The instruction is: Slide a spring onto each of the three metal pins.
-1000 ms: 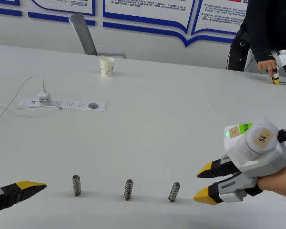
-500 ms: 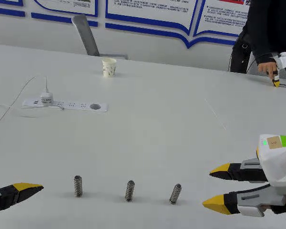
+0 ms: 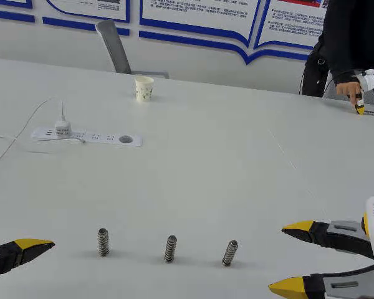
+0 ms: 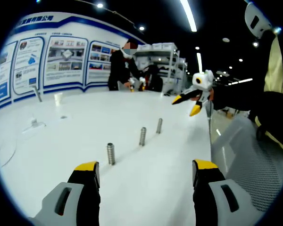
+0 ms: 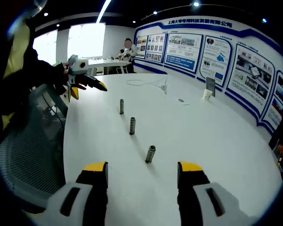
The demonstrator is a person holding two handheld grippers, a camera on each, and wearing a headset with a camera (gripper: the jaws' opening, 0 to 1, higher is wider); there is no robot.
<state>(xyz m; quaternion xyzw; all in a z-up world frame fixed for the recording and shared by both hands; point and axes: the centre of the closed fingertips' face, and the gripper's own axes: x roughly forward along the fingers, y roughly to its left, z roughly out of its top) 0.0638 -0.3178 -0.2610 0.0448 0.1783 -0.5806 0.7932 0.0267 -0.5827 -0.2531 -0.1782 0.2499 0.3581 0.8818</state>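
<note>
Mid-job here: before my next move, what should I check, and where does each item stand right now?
1. Is the left gripper open with nothing held: ok.
2. Is the right gripper open with nothing held: ok.
3. Both grippers apart from the springs: ok.
4. Three springs in a row on the table, named as in the head view, left spring, middle spring, right spring: ok.
5. All springs upright: not ok, the right spring leans.
6. A pin inside each spring: cannot tell.
</note>
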